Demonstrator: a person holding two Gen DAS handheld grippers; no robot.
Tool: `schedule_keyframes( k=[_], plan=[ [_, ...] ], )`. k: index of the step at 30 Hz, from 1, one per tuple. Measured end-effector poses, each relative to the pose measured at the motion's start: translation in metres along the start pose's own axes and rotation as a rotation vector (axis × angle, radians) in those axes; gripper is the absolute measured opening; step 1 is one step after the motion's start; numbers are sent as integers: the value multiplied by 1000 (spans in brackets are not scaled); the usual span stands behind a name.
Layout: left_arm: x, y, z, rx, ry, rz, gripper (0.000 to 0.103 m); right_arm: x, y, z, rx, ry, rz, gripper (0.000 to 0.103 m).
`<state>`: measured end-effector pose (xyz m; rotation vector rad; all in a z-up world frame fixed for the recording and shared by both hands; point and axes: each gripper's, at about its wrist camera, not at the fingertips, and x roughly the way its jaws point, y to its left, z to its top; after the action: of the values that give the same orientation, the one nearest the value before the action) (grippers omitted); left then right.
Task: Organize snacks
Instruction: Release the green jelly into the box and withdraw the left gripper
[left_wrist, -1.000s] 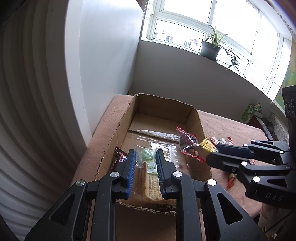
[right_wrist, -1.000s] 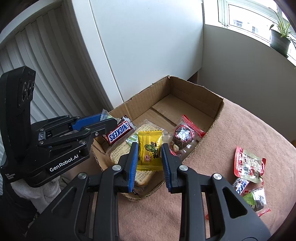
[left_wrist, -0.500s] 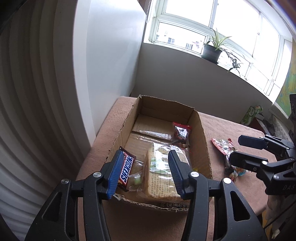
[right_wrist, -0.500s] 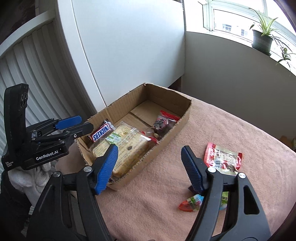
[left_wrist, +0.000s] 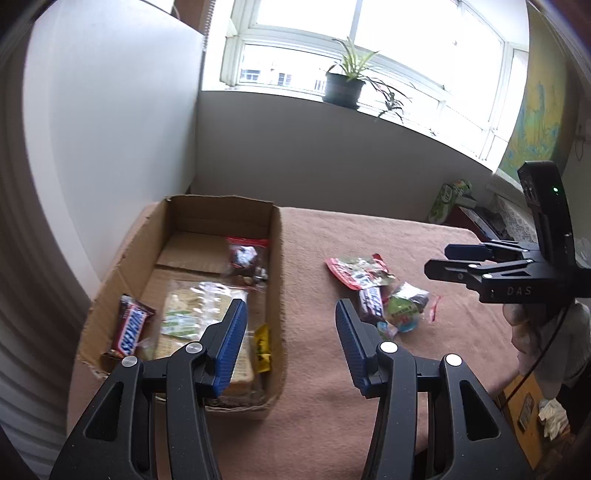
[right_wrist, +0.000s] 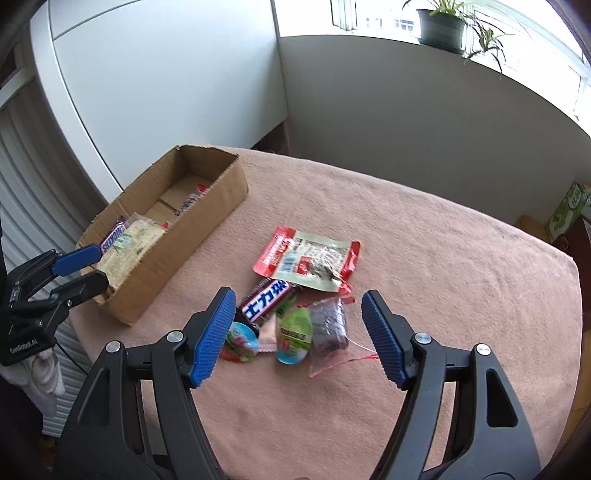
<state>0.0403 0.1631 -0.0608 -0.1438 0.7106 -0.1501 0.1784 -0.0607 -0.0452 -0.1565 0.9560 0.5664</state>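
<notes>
At the left, an open brown cardboard box (left_wrist: 275, 266) sits on the pinkish-brown cloth-covered table (right_wrist: 424, 258). Inside it, from left to right, lie a brown Snickers bar (left_wrist: 132, 328), a clear-wrapped pack of pale crackers (left_wrist: 195, 314) and a small yellow sachet (left_wrist: 263, 345) against the right wall, with a clear red-edged bag of dark snacks (left_wrist: 245, 258) farther back. The left gripper (left_wrist: 290, 345) hangs with its blue-padded jaws spread wide and empty, straddling the box's right wall. To the right, loose on the cloth, a red and white foil pouch (right_wrist: 308, 258) lies beside a dark bar with blue and white lettering (right_wrist: 267, 301), a green jelly cup (right_wrist: 293, 334) and a clear bag of dark pieces (right_wrist: 328, 325). The right gripper (right_wrist: 299, 336) hovers over this cluster, wide apart, holding nothing.
</notes>
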Motion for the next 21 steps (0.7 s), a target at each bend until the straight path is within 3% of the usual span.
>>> schedule_keyframes(
  k=[5,14,21],
  plan=[
    [28,-32,-13,33,69,-60,49,15,-17,-7,30,60,10,73],
    [64,-57,-29,64,161,-74,49,49,-41,-6,130,127,76,73],
    [74,-68,-30,86,182,-79,49,63,-49,-16,155,181,107,60]
  ],
)
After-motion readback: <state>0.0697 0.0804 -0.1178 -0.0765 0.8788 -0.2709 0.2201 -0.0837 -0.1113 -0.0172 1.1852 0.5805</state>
